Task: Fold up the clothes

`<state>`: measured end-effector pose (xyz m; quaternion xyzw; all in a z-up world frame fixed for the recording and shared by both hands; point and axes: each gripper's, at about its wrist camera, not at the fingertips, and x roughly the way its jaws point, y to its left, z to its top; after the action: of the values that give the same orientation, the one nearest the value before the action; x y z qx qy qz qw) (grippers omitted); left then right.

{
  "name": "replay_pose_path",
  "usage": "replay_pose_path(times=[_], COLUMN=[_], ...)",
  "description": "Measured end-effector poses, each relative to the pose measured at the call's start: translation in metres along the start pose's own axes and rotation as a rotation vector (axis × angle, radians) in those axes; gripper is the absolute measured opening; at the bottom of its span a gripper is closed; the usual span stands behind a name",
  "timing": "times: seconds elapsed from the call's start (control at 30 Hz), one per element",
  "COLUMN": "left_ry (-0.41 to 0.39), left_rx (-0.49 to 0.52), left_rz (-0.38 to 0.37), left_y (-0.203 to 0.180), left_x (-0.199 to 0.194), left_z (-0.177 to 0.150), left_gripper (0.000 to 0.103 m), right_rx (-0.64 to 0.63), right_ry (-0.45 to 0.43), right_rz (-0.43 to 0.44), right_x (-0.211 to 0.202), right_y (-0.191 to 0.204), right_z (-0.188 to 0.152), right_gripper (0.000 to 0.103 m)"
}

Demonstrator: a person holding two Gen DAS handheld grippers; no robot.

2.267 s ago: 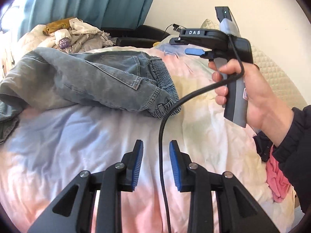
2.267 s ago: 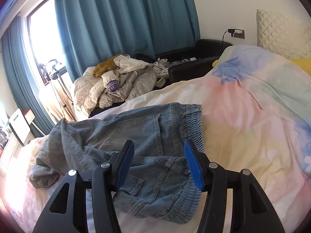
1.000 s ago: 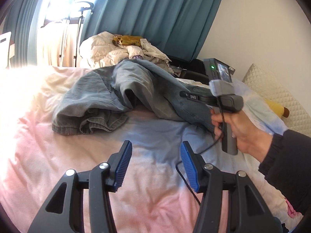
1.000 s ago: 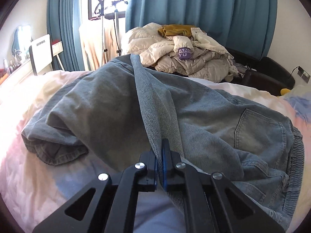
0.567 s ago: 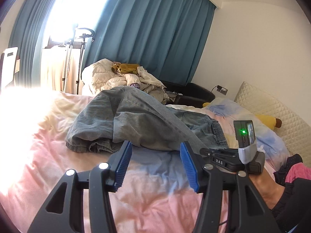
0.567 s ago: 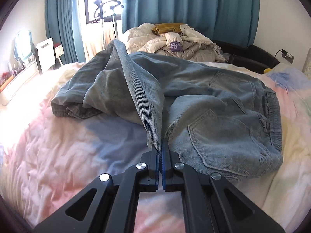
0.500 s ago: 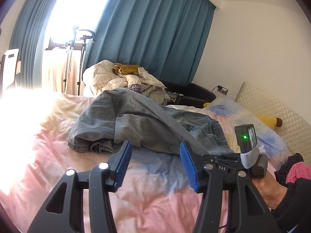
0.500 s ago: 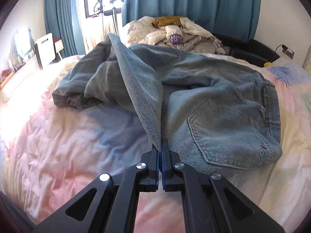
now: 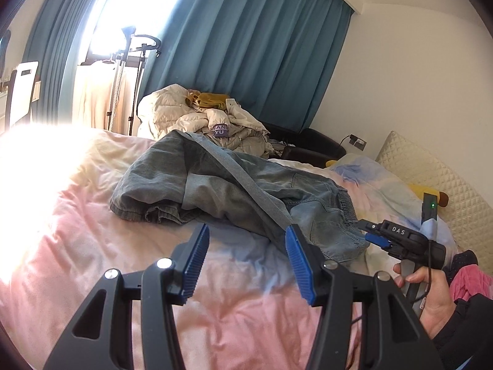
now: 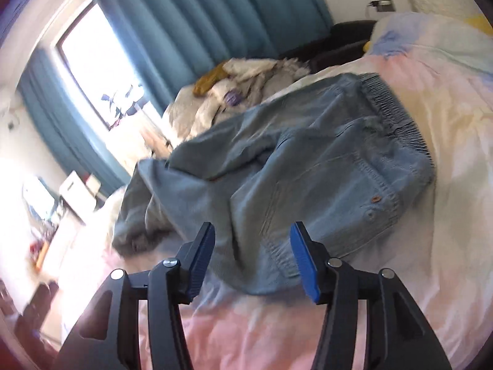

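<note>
Blue-grey jeans [image 9: 234,194] lie crumpled on the pastel bedspread [image 9: 92,246], elastic waistband to the right; they also show in the right wrist view [image 10: 308,169]. My left gripper [image 9: 246,262] is open and empty, hovering over the bedspread just in front of the jeans. My right gripper [image 10: 251,262] is open and empty, just above the jeans' near edge by a back pocket. The right gripper also shows in the left wrist view [image 9: 374,236], held in a hand at the right beside the waistband.
A heap of cream bedding and clothes [image 9: 203,123] lies beyond the bed under teal curtains [image 9: 246,46]. A quilted pillow [image 9: 431,178] is at the right, a pink garment [image 9: 468,283] near the hand. A clothes stand [image 9: 129,71] is by the bright window.
My right gripper has opened and let go of the jeans fold it was pinching; the fabric has dropped onto the bed. The right view has tilted. My left gripper stays open, nearly still.
</note>
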<state>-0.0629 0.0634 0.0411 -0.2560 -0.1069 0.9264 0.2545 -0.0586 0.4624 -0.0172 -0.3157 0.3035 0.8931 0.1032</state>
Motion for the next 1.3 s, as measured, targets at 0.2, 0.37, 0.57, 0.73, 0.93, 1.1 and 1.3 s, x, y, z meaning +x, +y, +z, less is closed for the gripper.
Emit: replay_pose_path(times=[0.2, 0.37, 0.57, 0.73, 0.93, 1.1, 1.3], left_ry=[0.002, 0.030, 0.043, 0.041, 0.093, 0.139, 0.156], left_rx=[-0.046, -0.085, -0.074, -0.035, -0.008, 0.005, -0.005], left_rz=[0.006, 0.036, 0.085, 0.142, 0.230, 0.232, 0.218], left_y=[0.011, 0.022, 0.028, 0.033, 0.042, 0.047, 0.050], left_x=[0.002, 0.017, 0.032, 0.044, 0.064, 0.081, 0.083], left_z=[-0.001, -0.004, -0.007, -0.005, -0.012, -0.019, -0.020], left_gripper=[0.053, 0.053, 0.053, 0.053, 0.053, 0.053, 0.053], right_rx=[0.524, 0.769, 0.670, 0.410, 0.317, 0.351, 0.326], right_ry=[-0.129, -0.152, -0.167, -0.118, -0.235, -0.321, -0.296], right_rz=[0.010, 0.073, 0.085, -0.143, -0.354, -0.427, -0.424], right_x=[0.000, 0.032, 0.070, 0.103, 0.089, 0.060, 0.066], right_y=[-0.095, -0.154, -0.159, -0.116, -0.096, -0.116, -0.122], right_z=[0.016, 0.012, 0.036, 0.053, 0.069, 0.075, 0.073], right_gripper=[0.055, 0.055, 0.054, 0.022, 0.005, 0.003, 0.004])
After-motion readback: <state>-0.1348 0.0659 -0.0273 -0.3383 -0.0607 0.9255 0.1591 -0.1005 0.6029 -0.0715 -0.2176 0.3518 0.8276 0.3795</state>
